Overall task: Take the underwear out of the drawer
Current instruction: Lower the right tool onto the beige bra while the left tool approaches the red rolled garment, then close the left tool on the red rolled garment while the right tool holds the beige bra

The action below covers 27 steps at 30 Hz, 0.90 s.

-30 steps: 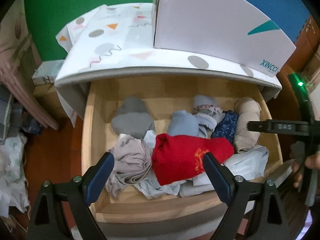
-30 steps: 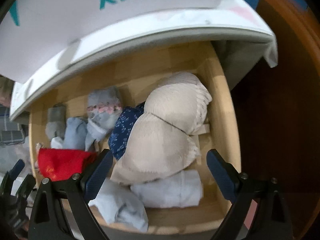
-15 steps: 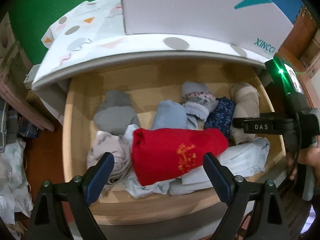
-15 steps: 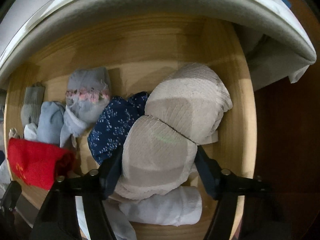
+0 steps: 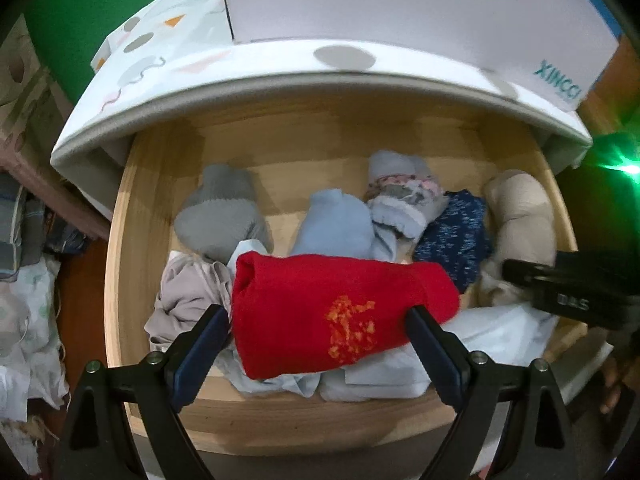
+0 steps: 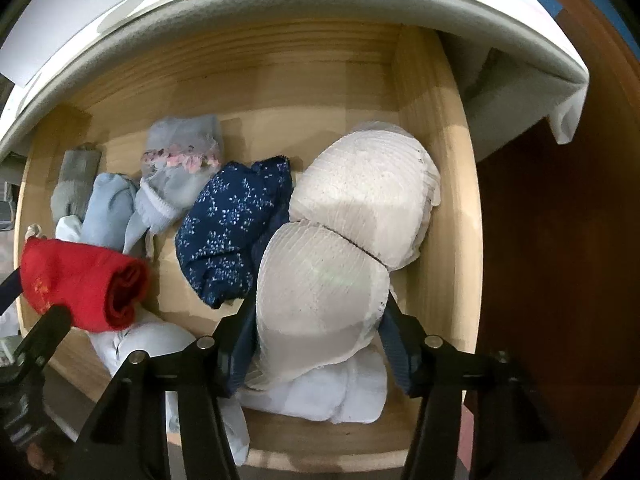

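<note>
An open wooden drawer holds several folded underwear pieces. In the left wrist view my left gripper is wide open, one finger on each side of a rolled red garment with an orange print. In the right wrist view my right gripper has closed in around the near cup of a beige padded bra, its fingers touching both sides. The bra lies along the drawer's right wall. The red garment shows at the left in the right wrist view.
Beside these lie a navy floral piece, light blue pieces, a grey piece, a mauve piece and white pieces. A patterned cloth and a white box overhang the drawer's back.
My left gripper moved down and forward until its fingers flank the red garment. My right gripper moved onto the bra and narrowed around its near cup.
</note>
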Each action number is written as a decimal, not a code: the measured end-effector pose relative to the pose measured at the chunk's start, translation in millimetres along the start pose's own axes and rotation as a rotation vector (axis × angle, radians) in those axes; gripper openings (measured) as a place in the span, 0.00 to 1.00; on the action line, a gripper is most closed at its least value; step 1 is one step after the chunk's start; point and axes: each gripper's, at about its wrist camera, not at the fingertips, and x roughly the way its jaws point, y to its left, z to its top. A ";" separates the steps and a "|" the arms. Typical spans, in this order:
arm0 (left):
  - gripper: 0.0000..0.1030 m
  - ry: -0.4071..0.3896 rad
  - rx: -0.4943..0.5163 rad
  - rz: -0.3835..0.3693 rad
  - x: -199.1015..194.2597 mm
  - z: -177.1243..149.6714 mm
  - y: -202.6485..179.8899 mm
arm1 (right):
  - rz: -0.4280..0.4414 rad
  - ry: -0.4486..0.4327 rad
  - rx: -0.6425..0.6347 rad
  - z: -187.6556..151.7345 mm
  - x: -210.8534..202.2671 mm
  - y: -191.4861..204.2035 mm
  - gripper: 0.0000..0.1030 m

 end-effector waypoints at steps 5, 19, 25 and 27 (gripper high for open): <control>0.90 0.029 -0.027 0.015 13.4 2.5 -2.3 | 0.061 -0.002 0.029 -0.8 0.6 -11.8 0.50; 0.90 0.069 -0.076 0.038 38.2 9.1 -8.5 | 0.087 -0.004 0.037 3.2 0.1 -9.5 0.51; 0.90 0.090 -0.056 0.060 42.7 8.9 -16.4 | 0.089 -0.005 0.038 2.0 -0.4 -10.1 0.52; 0.90 0.093 -0.054 0.061 44.9 9.7 -17.9 | 0.090 -0.005 0.039 2.2 -0.4 -9.5 0.52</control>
